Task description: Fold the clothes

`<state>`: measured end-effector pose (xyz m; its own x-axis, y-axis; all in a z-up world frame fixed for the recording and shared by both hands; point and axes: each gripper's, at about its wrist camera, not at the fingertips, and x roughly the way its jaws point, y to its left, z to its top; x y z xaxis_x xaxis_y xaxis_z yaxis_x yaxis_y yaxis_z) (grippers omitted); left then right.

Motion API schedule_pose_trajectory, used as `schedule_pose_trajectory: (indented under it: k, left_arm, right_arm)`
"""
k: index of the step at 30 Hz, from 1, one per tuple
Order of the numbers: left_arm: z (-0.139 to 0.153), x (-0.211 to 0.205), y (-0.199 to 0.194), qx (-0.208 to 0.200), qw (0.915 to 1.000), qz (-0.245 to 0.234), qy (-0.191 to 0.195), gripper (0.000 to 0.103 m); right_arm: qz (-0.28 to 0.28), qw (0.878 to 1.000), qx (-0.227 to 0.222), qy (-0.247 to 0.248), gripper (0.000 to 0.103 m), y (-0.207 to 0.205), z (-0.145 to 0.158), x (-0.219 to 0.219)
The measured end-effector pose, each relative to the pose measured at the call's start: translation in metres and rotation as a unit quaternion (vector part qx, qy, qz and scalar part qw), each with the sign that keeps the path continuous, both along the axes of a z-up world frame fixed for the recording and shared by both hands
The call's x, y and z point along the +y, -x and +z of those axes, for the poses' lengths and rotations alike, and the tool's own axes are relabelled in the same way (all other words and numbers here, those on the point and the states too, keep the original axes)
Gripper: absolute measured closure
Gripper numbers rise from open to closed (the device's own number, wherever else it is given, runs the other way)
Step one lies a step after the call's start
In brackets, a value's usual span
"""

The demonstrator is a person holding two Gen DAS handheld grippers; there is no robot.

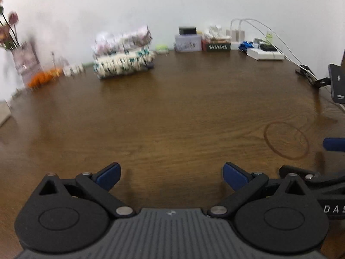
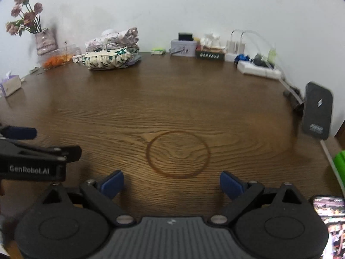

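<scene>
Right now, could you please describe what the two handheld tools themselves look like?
Both match. The left tool and right tool each have black linkage arms with silver rivets, round black housings, a ribbed grey centre plate with a small logo, and blue pads on the fingers. White lettering reading GenRobot.AI marks the side of the left tool's body. No cables, hands or sleeves show.

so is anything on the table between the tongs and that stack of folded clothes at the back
Nothing visible. Bare wooden table runs from both open tongs, left and right, to the stack of folded clothes; only a ring stain marks it.
</scene>
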<state>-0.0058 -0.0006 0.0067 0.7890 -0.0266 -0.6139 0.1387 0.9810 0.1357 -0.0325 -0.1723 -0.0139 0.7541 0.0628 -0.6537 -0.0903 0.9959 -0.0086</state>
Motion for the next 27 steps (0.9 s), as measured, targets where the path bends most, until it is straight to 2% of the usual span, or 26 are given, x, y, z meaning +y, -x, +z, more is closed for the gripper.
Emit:
schedule_pose_trajectory:
  k: [3, 5, 11, 14, 18, 27]
  left_arm:
    - [-0.004, -0.008, -0.002, -0.003, 0.9999, 0.006, -0.008, 0.000]
    - [-0.005, -0.011, -0.005, -0.002, 0.9999, 0.012, -0.003, 0.001]
    - [-0.008, -0.015, -0.008, -0.009, 0.9998, 0.016, -0.001, 0.001]
    - [-0.008, -0.011, -0.007, -0.003, 0.9998, 0.014, 0.011, 0.001]
    - [-0.010, 0.001, -0.003, 0.011, 0.9985, 0.016, 0.052, 0.001]
    - [-0.010, -0.001, 0.006, 0.003, 0.9987, 0.013, 0.049, 0.001]
  right_arm:
    - [-0.020, 1.000, -0.007, -0.009, 0.006, -0.008, -0.005, -0.004]
    - [-0.025, 1.000, -0.008, -0.014, 0.000, -0.013, -0.008, -0.007]
    - [-0.036, 0.999, -0.017, -0.021, 0.000, -0.014, -0.010, -0.009]
    - [-0.038, 0.999, -0.017, -0.012, 0.000, -0.011, -0.010, -0.007]
    - [-0.036, 0.999, -0.018, -0.014, 0.000, -0.011, -0.011, -0.010]
    - [-0.041, 0.999, -0.021, -0.013, 0.000, -0.006, -0.012, -0.010]
